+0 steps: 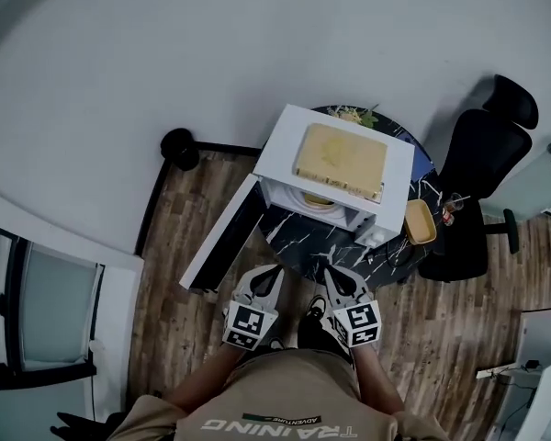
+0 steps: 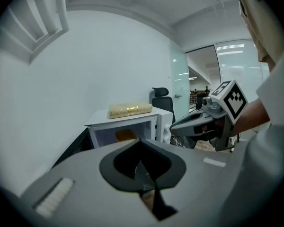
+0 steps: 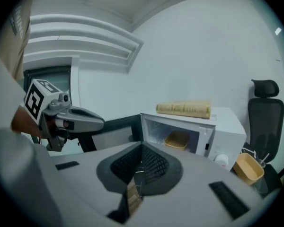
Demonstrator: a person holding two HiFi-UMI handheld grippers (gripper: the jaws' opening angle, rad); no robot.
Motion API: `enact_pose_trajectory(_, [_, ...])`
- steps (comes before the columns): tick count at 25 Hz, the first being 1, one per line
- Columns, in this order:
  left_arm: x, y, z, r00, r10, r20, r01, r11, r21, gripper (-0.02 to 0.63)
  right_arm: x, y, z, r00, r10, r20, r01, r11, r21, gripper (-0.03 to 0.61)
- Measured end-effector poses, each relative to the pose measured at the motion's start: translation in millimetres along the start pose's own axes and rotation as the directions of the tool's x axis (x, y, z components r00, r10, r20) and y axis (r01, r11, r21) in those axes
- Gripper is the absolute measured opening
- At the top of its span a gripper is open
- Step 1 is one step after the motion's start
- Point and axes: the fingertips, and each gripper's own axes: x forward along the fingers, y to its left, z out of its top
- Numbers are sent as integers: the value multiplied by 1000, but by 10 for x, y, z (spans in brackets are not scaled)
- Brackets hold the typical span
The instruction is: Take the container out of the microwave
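A white wall (image 1: 165,44) curves behind the scene, and a brown wood-plank floor (image 1: 174,274) lies below. A black office chair (image 1: 482,154) stands at the right, close to a round table (image 1: 303,246) with a dark, white-veined marble top.

A white microwave (image 1: 285,145) sits on the table and takes up most of it. Its door (image 1: 222,237) is swung fully open to the left and reaches past the table's edge. This leaves the front of the cavity unblocked, with a strip of bare tabletop before it. A flat yellow slab (image 1: 342,161) lies on the microwave's roof.

The container (image 3: 177,139) is inside the open cavity. It is a shallow, mustard-yellow tub with a rim and no visible lid, and there is free space around it. A second yellow tub (image 1: 420,221) stands on the table just right of the microwave, near the table's edge.

The left gripper (image 1: 268,272) and right gripper (image 1: 329,272) are held side by side at the table's near edge, pointing at the microwave and well apart from the container. On each one the jaws are pressed together with nothing between them.
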Motion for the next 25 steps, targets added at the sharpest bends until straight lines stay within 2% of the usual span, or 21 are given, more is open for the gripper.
enact_pose_trajectory(3, [224, 47, 158, 1000, 20, -7, -20, 999, 34, 8, 90, -234, 150, 1000, 26, 18, -25, 999, -27, 8])
enact_pose_trajectory(6, [481, 30, 273, 1000, 25, -14, -25, 999, 30, 8, 158, -457, 213, 999, 48, 20, -47, 997, -57, 8])
enact_pose_trajectory(9, [723, 41, 320, 999, 31, -36, -30, 999, 30, 8, 266, -620, 295, 996, 76, 39, -74, 996, -58, 8])
enact_pose_trajectory(15, [1083, 136, 336, 993, 62, -98, -57, 997, 51, 8, 501, -744, 275, 990, 140, 17, -139, 990, -28, 8])
enact_pose_trajectory(19, [1252, 152, 284, 989, 51, -141, -41, 996, 79, 8, 622, -853, 246, 988, 157, -2, -157, 987, -16, 8])
enact_pose_trajectory(25, [1459, 155, 166, 982, -5, -187, 32, 990, 138, 8, 653, -972, 240, 993, 118, -1, -118, 993, 19, 8])
